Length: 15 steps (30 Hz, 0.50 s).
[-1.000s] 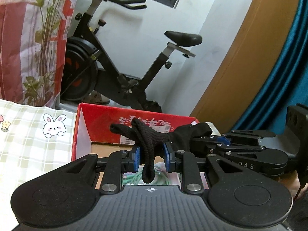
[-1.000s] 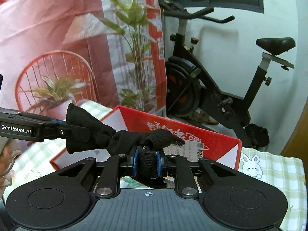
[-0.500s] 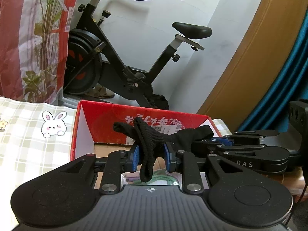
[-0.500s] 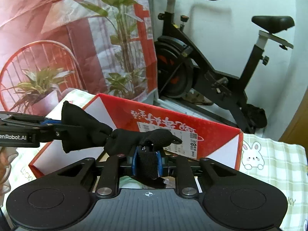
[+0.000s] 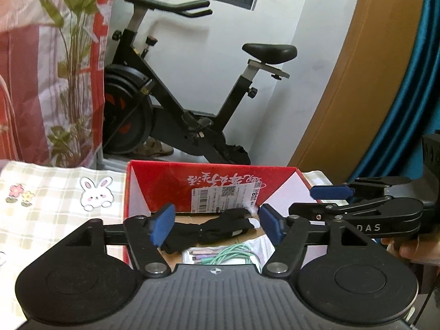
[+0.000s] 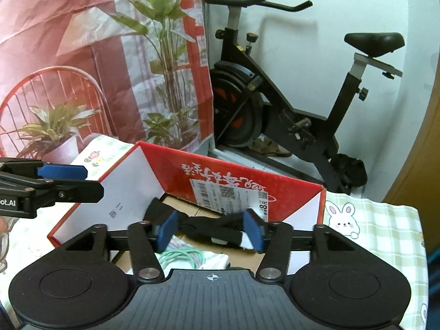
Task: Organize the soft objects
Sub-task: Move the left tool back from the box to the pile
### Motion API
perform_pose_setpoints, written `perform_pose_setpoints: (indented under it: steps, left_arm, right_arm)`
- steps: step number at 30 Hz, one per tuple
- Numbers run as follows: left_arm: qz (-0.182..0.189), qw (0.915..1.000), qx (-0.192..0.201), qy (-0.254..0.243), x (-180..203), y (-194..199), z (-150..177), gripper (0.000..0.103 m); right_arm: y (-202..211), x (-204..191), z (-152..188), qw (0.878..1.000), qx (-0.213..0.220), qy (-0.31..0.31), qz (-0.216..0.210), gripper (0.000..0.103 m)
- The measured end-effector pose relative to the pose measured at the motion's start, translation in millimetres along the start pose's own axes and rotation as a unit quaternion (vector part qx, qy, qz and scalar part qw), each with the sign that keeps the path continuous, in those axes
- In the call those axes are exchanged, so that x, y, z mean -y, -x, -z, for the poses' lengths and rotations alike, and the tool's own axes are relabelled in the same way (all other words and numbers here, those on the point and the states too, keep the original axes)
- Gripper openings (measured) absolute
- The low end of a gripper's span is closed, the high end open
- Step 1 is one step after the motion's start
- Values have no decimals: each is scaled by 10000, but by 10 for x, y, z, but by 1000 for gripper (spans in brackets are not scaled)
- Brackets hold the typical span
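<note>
Left wrist view shows both tools, left tool (image 5: 217,224) and right tool (image 6: 210,229), spread apart above the limp, light black glove (image 5: 217,227) in the red box (image 5: 209,176), best pinched at its bunched middle.

Home room, lived-in; black exercise bike (image 6: 280,101) against white wall; teal curtain (image 5: 407,88); bunny-print checked tablecloth (image 5: 55,192); plant-print hanging cloth (image 6: 96,55); sandals (image 5: 154,148) on floor.

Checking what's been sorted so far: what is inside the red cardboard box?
Inside the red cardboard box: a black knit glove, mint-green coiled cables on a white packet. The tool bodies hide the box's near part.
</note>
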<state>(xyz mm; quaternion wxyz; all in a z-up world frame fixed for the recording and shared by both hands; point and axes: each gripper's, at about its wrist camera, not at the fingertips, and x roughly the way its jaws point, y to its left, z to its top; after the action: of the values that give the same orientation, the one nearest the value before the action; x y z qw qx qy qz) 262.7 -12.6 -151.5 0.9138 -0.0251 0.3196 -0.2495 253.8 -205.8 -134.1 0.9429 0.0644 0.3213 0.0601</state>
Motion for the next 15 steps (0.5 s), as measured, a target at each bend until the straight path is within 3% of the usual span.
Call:
perform_pose_setpoints:
  steps: [4,6,9,15]
  left_arm:
    - [-78,9998,137,-86,44,194,18,95]
    - [-131,9996,219,-102,62,292,31,101]
    - [-224,9995,221,-87,76,396,47,103]
    - [-296,9990,279,-177,118,618,135,103]
  right_arm:
    - [150,-37,34,9999,79,-97,-5,79]
    - [239,-39,52,9996,170,-204,-32,95]
    - [374,-53,87,9992,252,-288,-81,102]
    - [599,-123,199,9988,390,-300,-79,103]
